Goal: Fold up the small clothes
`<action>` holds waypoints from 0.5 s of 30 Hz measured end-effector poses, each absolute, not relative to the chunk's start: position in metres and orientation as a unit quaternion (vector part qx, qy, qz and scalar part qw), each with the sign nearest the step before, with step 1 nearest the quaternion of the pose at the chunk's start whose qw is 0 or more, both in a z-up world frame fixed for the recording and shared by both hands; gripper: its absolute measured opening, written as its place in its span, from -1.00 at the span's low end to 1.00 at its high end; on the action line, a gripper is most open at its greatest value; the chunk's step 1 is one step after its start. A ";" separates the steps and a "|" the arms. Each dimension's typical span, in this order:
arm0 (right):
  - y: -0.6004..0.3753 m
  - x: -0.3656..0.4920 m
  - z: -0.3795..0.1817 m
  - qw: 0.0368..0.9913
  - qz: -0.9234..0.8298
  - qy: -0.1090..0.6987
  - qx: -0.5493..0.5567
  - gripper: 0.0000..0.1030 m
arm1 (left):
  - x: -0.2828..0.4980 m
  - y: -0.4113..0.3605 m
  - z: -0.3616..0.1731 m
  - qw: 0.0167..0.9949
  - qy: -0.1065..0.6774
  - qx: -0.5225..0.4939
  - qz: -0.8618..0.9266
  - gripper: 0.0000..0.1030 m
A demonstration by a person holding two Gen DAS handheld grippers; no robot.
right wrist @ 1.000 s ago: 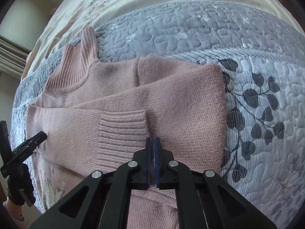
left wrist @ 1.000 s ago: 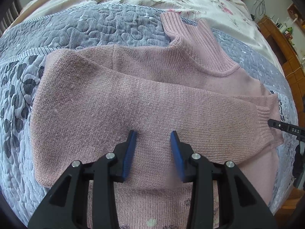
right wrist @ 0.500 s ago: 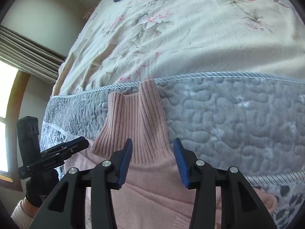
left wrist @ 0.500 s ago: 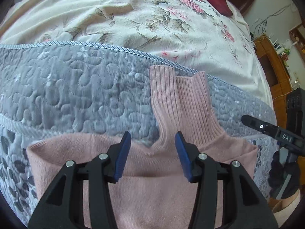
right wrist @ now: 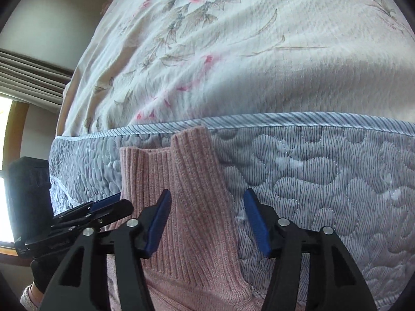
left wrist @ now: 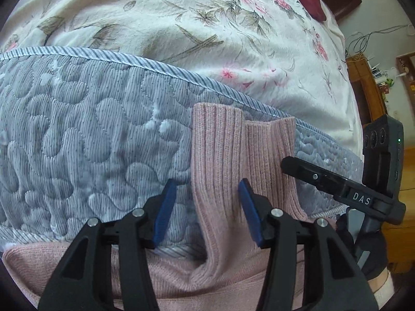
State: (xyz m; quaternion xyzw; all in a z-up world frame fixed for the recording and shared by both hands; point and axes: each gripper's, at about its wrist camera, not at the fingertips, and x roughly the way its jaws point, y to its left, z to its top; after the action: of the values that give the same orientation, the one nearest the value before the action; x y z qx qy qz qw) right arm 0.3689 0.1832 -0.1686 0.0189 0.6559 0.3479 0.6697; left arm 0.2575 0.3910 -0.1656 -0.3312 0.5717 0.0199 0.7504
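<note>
Left gripper [left wrist: 205,208] spread wide, blue pads [left wrist: 163,211] either side of one edge of the ribbed collar [left wrist: 218,160], pinching nothing. Right gripper [right wrist: 206,219] likewise spread, pads [right wrist: 255,223] straddling the opposite collar edge [right wrist: 192,181], nothing held. Pink sweater [left wrist: 181,280] flat on the grey quilt [left wrist: 77,142], body under and behind the fingers, collar pointing ahead toward the flowered bedspread [left wrist: 181,26] beyond the quilt's striped hem. Probably about to take the collar for a fold back toward the body. Best done by lowering both sets of pads evenly, biting both knit layers close to the collar's base, not the quilt beneath. Then lifting together, level, so the ribbing lands straight rather than skewed.
</note>
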 end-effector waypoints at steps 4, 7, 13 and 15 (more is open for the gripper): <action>0.182 0.367 -0.159 0.670 0.366 0.645 0.031 -0.67 | 0.262 0.387 -0.158 0.760 0.560 -0.331 0.006 -0.61; 0.173 0.353 -0.135 0.685 0.389 0.616 0.019 -0.68 | 0.253 0.387 -0.141 0.777 0.529 -0.340 -0.018 -0.84; 0.136 0.325 -0.094 0.692 0.431 0.577 0.044 -0.70 | 0.219 0.377 -0.108 0.808 0.486 -0.327 -0.065 -0.84; 0.125 0.315 -0.087 0.694 0.437 0.571 0.048 -0.71 | 0.207 0.376 -0.102 0.812 0.476 -0.329 -0.072 -0.84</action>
State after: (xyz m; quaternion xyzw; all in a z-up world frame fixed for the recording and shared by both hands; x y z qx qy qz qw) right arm 0.3150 0.1250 -0.0874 0.0478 0.5706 0.4372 0.6935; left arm 0.2066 0.3764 -0.1016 -0.3288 0.4761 -0.0722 0.8124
